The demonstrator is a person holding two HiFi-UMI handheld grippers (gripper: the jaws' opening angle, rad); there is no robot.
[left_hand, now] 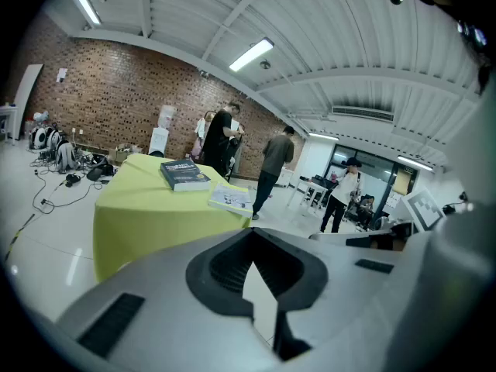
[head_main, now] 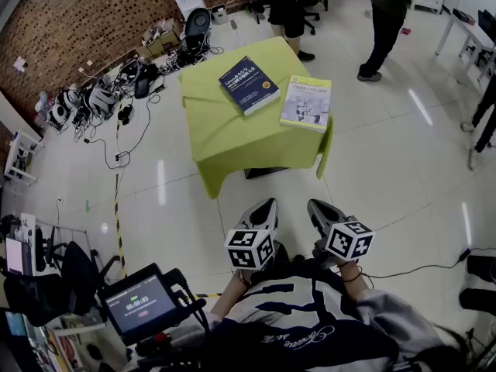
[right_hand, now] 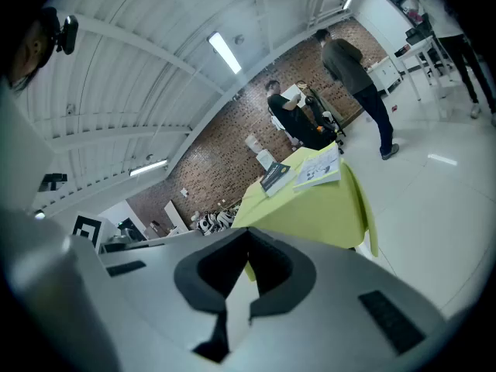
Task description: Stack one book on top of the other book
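Observation:
A dark blue book (head_main: 248, 84) lies flat on the table with the yellow-green cloth (head_main: 225, 142). A pale yellow-and-white book (head_main: 306, 102) lies beside it, to its right, near the table's right edge; the two are apart. My left gripper (head_main: 265, 206) and right gripper (head_main: 317, 207) are held side by side close to my body, well short of the table, both shut and holding nothing. In the left gripper view, the blue book (left_hand: 184, 173) and pale book (left_hand: 230, 198) show beyond the shut gripper (left_hand: 254, 263). In the right gripper view, both books (right_hand: 275, 177) (right_hand: 319, 169) are far beyond the gripper (right_hand: 246, 273).
White tiled floor separates me from the table. Two people (head_main: 387, 14) (head_main: 288, 6) stand beyond the table. Cables, helmets and gear (head_main: 101, 91) lie along the brick wall at left. A small screen on a rig (head_main: 141, 304) sits at my lower left.

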